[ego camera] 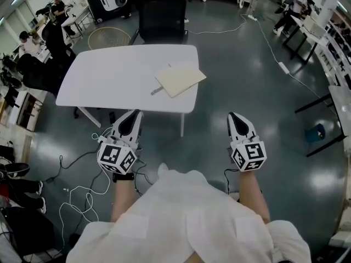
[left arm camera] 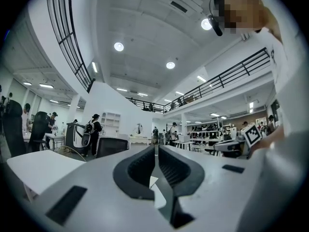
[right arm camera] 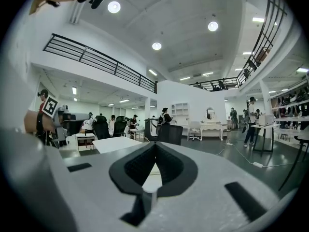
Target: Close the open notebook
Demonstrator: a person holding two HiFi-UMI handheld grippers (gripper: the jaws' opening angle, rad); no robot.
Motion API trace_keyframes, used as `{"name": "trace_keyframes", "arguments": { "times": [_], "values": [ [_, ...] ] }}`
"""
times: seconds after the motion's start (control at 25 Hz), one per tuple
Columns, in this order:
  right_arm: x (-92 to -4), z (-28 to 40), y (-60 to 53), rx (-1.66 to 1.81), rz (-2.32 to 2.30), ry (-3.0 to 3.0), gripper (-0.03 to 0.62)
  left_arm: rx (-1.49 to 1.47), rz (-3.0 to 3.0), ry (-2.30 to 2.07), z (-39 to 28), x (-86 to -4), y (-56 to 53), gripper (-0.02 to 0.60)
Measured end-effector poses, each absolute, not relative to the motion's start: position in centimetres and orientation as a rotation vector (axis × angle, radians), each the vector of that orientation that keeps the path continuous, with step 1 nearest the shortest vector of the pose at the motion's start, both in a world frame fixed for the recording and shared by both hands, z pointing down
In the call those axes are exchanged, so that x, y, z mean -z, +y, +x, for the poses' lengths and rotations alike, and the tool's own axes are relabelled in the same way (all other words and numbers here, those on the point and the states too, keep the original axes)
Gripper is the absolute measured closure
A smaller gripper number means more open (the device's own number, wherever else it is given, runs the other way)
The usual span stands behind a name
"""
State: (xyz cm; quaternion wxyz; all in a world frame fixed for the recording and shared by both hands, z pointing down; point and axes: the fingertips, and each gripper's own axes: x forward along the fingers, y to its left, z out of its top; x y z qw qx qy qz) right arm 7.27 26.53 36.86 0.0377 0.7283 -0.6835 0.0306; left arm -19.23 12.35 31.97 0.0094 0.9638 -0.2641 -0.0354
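A cream notebook (ego camera: 181,79) lies flat and askew on the right part of the white table (ego camera: 109,75); a small dark strip (ego camera: 156,90) sticks out at its near left corner. Whether its cover is open or closed I cannot tell from here. Both grippers hang close to the person's body, short of the table's near edge. My left gripper (ego camera: 134,114) (left arm camera: 155,148) is shut with nothing in it. My right gripper (ego camera: 235,115) (right arm camera: 155,145) is also shut and empty, off the table's right corner. The notebook is hidden in both gripper views.
A black office chair (ego camera: 162,18) stands behind the table. White cables (ego camera: 82,190) trail over the floor at the left. People sit at desks at the far left (ego camera: 49,34). Dark-legged desks (ego camera: 323,100) and a blue bin (ego camera: 316,133) are at the right.
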Motion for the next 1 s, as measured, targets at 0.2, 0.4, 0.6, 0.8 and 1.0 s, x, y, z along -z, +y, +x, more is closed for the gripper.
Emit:
{"name": "trace_keyframes", "arguments": {
  "times": [0.2, 0.4, 0.6, 0.8, 1.0],
  "values": [
    [-38.0, 8.2, 26.9, -0.122, 2.236, -2.076, 0.589, 0.091, 3.002, -0.807, -18.3, -33.1, 12.5, 0.558],
    [-38.5, 9.7, 25.7, -0.13, 2.242, -2.065, 0.589, 0.077, 2.99, -0.796, -17.0, -34.0, 11.1, 0.558],
    [-38.5, 11.5, 23.1, -0.131, 2.257, -2.064, 0.589, 0.092, 2.989, -0.775, -14.8, -34.4, 8.1, 0.558],
    [-38.4, 13.1, 19.4, -0.116, 2.228, -2.073, 0.589, 0.116, 2.975, -0.757, -12.4, -34.6, 3.9, 0.558],
    [-37.7, 15.2, 14.7, -0.074, 2.199, -2.061, 0.589, 0.138, 2.987, -0.75, -10.2, -34.0, -0.7, 0.558]
  ]
}}
